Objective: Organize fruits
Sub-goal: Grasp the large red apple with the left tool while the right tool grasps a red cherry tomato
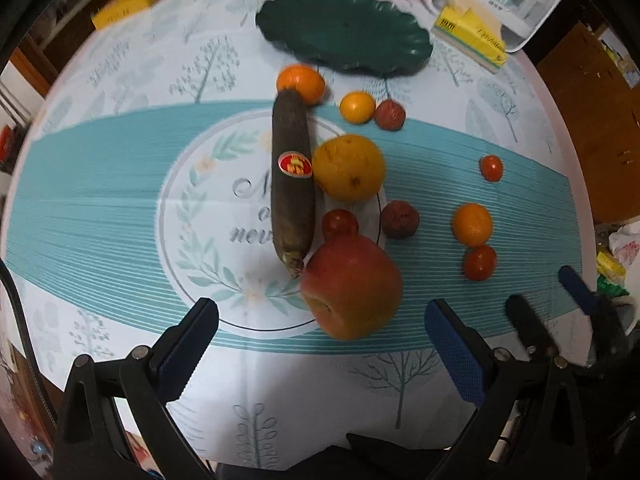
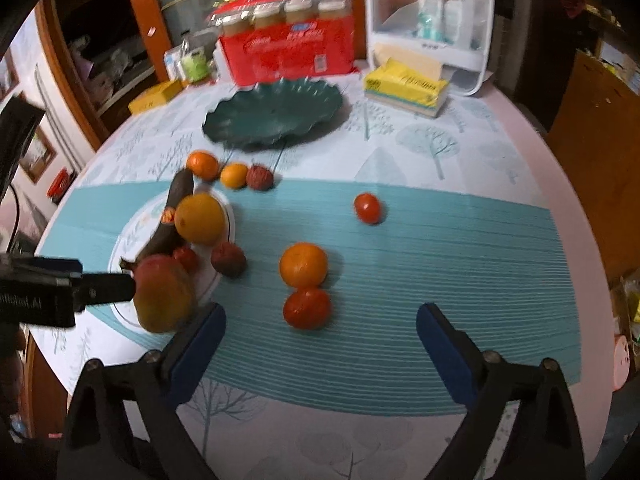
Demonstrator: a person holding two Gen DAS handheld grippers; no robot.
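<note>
Tablecloth (image 1: 120,200) script partly hidden, "new" readable; banana (image 1: 291,184) bears a red-yellow sticker, unreadable. My left gripper (image 1: 320,344) gapes wide, empty, around the apple (image 1: 352,286). My right gripper (image 2: 320,336), wide, empty, just short of a tomato (image 2: 307,308) right of that apple.

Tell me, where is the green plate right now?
The green plate sits empty at the table's far side, beyond the fruit, before the red box.
</note>
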